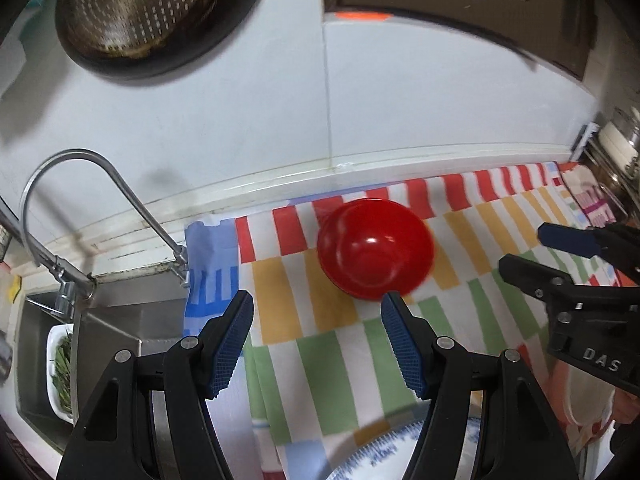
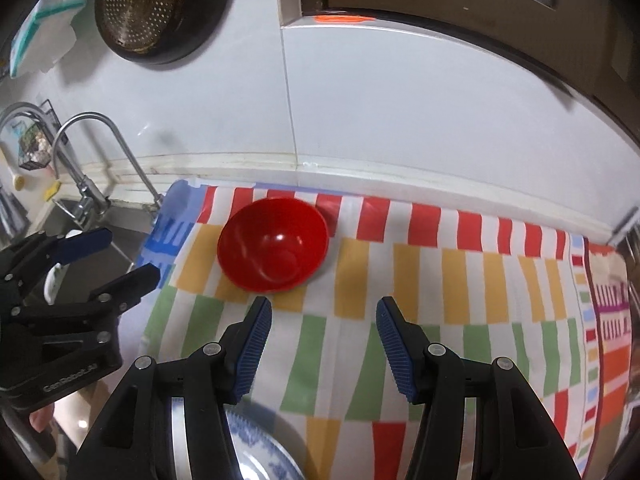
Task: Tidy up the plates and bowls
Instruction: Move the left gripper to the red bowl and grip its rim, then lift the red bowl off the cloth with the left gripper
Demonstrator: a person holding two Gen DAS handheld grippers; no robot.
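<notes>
Bowl point(image 1: 375, 249) on striped cloth point(image 2: 440, 280).

You stood in a home kitchen. To your left a curved faucet point(image 1: 80, 216) arched over a steel sink point(image 1: 108, 320), where a white dish of greens point(image 1: 60, 372) sat. On the far wall point(image 1: 360, 100), which was white and glossy, a metal colander point(image 1: 140, 4) hung inside a dark pan point(image 1: 240, 12). A striped cloth point(image 2: 440, 280) in red, yellow and green covered the counter, with a red bowl point(image 2: 274, 246) lying on it toward the far edge. At the near edge you had a blue-and-white plate point(image 2: 260, 452). A wire rack point(image 2: 34, 148) hung at the far left.
</notes>
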